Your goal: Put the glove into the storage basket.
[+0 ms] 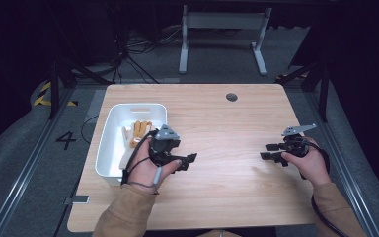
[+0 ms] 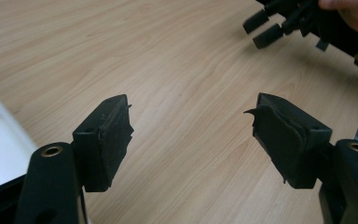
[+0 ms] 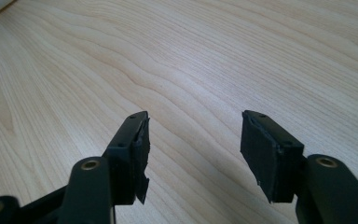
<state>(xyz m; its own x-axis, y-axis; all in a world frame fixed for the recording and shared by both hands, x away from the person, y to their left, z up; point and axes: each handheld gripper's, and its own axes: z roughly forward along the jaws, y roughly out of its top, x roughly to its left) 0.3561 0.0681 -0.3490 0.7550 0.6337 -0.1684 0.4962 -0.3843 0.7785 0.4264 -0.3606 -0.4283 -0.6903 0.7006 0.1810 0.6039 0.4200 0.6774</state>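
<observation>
High view: white bin (image 1: 109, 143) with sticks (image 1: 139, 131) far left. Your left tongs (image 2: 193, 135), right tongs (image 3: 193, 149): both open, empty, over bare tabletop (image 1: 227, 128).

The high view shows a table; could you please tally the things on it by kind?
White bin: 1
Grippers: 2, left gripper and right gripper
Tan sticks in the bin: too blurred to count
Total: 3, plus the sticks

In the high view the left hand (image 1: 145, 165) and its left gripper (image 1: 191, 161) cover the near right part of the white bin (image 1: 109, 148). The pale and orange pieces (image 1: 137, 131) inside are too small to identify. In the left gripper view the frame's left edge cuts off the bin.
</observation>
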